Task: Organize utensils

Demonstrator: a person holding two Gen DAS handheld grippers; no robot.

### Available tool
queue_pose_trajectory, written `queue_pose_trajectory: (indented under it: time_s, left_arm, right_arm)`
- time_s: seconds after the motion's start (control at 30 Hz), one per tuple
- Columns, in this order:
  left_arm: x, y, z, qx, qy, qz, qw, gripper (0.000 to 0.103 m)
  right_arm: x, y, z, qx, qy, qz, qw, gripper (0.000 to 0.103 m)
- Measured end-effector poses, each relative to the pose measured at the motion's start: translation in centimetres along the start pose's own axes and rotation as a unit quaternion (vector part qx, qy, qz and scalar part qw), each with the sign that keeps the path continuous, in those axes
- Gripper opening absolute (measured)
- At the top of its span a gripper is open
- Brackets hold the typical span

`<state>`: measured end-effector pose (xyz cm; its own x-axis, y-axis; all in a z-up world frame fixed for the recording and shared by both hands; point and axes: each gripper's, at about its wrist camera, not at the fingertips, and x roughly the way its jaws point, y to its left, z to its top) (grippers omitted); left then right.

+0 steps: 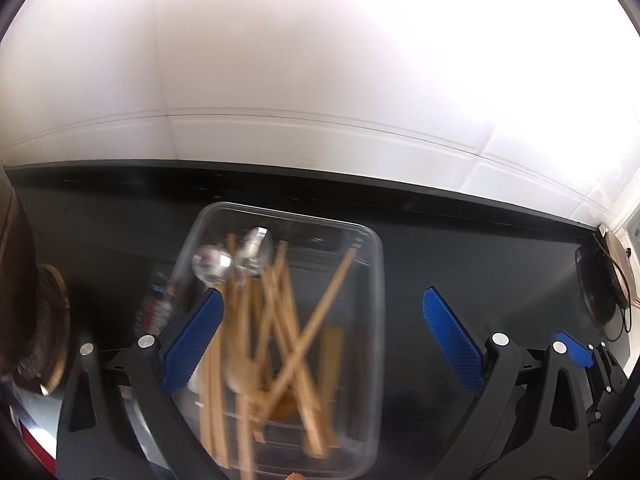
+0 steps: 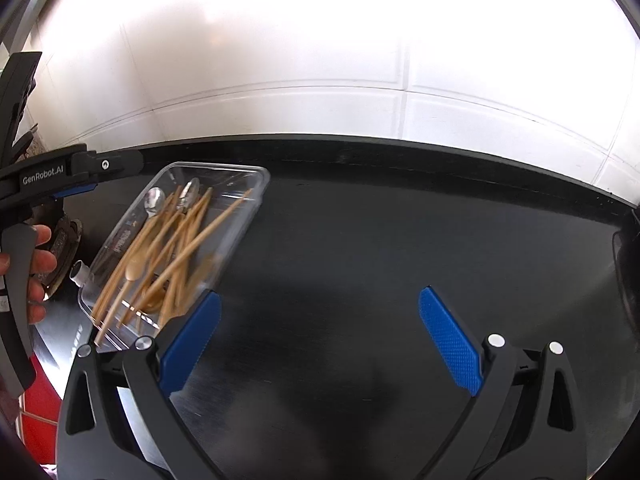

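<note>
So, tray: clear plastic rectangular tray [image 1: 362, 240] on black desk [image 2: 380, 240], holding wooden chopsticks [image 1: 320, 312], shiny metal spoons [image 1: 208, 266]
Left gripper [image 1: 322, 332]: jaws wide apart, gripping nothing
Right gripper [image 2: 320, 336]: jaws wide too, empty

The tray [image 2: 256, 184] sits on the bench [image 2: 400, 248], towards ten o'clock in the right wrist view. The chopsticks [image 2: 208, 236] and spoons [image 2: 154, 200] lie inside it, crossing each other.

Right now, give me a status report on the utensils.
Both grippers, left and right, open, holding nothing. Chopsticks and spoons piled in clear tray. Nothing in the way.
</note>
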<state>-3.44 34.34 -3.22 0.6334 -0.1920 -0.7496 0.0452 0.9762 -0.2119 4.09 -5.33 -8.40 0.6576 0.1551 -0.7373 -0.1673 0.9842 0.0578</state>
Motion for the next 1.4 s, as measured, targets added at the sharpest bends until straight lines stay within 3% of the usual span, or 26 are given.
queue_pose_trajectory:
  time_s: [0.4,0.77,0.93,1.07,1.2,1.4]
  left_arm:
    - [0.4,-12.5,-3.0,0.016,0.006,0.021,0.9996,0.097]
    - [2.1,-20.1,-7.0,0.015,0.018,0.031,0.9992,0.097]
    - [3.3,-23.1,-9.0,0.017,0.03,0.034,0.9988,0.097]
    - [4.0,-25.4,-10.7,0.042,0.016,0.061,0.9971,0.097]
    - [5.1,-27.2,-12.2,0.051,0.034,0.071,0.9956,0.097]
    - [5.9,-28.4,-13.5,0.067,0.053,0.088,0.9925,0.097]
  right_arm:
    - [-2.0,-13.5,-1.7,0.01,0.001,-0.005,1.0,0.096]
    - [-2.6,-25.1,-5.1,0.05,0.039,-0.022,0.998,0.096]
    - [-3.2,-28.4,-6.6,0.072,0.045,-0.034,0.996,0.096]
    - [-3.3,-29.9,-7.2,0.073,0.049,-0.05,0.995,0.096]
    - [-2.8,-31.3,-8.0,0.073,0.075,-0.071,0.992,0.096]
    - [-2.6,-32.5,-8.8,0.077,0.077,-0.096,0.989,0.096]
